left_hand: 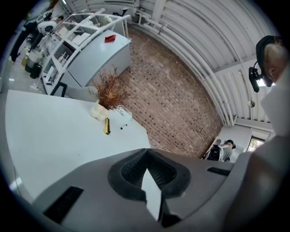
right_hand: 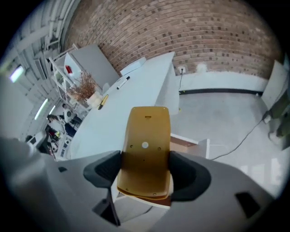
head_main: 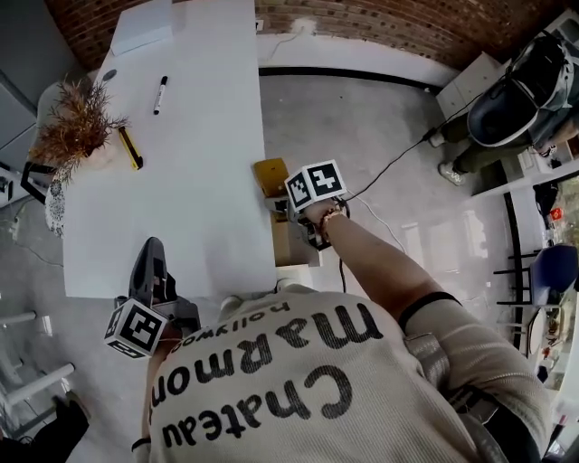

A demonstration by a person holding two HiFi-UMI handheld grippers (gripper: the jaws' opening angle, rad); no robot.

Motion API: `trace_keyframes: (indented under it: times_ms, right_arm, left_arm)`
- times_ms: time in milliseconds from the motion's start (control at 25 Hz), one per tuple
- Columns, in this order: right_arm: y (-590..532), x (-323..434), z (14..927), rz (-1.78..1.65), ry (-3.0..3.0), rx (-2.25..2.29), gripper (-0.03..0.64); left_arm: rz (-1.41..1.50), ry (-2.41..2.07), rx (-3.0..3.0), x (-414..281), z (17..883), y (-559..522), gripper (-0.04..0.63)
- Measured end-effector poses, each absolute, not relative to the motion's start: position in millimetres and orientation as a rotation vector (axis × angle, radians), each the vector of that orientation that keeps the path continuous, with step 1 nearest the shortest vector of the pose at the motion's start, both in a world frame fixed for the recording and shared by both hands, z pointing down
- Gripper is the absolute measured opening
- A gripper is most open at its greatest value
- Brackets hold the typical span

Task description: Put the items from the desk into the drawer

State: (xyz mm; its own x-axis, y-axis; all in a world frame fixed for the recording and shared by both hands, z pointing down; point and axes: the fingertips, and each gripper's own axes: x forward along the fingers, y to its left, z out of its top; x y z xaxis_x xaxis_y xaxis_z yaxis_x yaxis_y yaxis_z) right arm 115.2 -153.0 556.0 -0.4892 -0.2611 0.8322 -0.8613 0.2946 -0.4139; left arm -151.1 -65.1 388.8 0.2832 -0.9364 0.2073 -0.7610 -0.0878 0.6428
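Observation:
My right gripper (head_main: 303, 215) is shut on a flat ochre-yellow item (head_main: 270, 175) just off the desk's right edge, over the open drawer (head_main: 291, 242). In the right gripper view the yellow item (right_hand: 146, 149) fills the space between the jaws, with the drawer (right_hand: 189, 145) below it. My left gripper (head_main: 152, 260) rests shut with nothing in it at the near edge of the white desk (head_main: 194, 181). On the desk lie a black marker (head_main: 160, 94) and a yellow utility knife (head_main: 130, 147), the same knife (left_hand: 107, 126) showing in the left gripper view.
A dried plant (head_main: 77, 122) in a pale pot stands at the desk's left edge. A white box (head_main: 142, 25) lies at the far end. A cable (head_main: 389, 163) runs over the floor, and a seated person (head_main: 516, 90) is at the far right.

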Motion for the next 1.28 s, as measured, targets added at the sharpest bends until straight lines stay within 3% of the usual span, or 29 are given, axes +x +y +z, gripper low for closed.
trace_keyframes:
  times_ms: [1280]
  right_arm:
    - [-137.1,157.1,626.6,1.56,-1.873,1.012,0.348]
  left_arm:
    - [-0.175,-1.676,1.771,-119.3,399.5,-28.2,0.002]
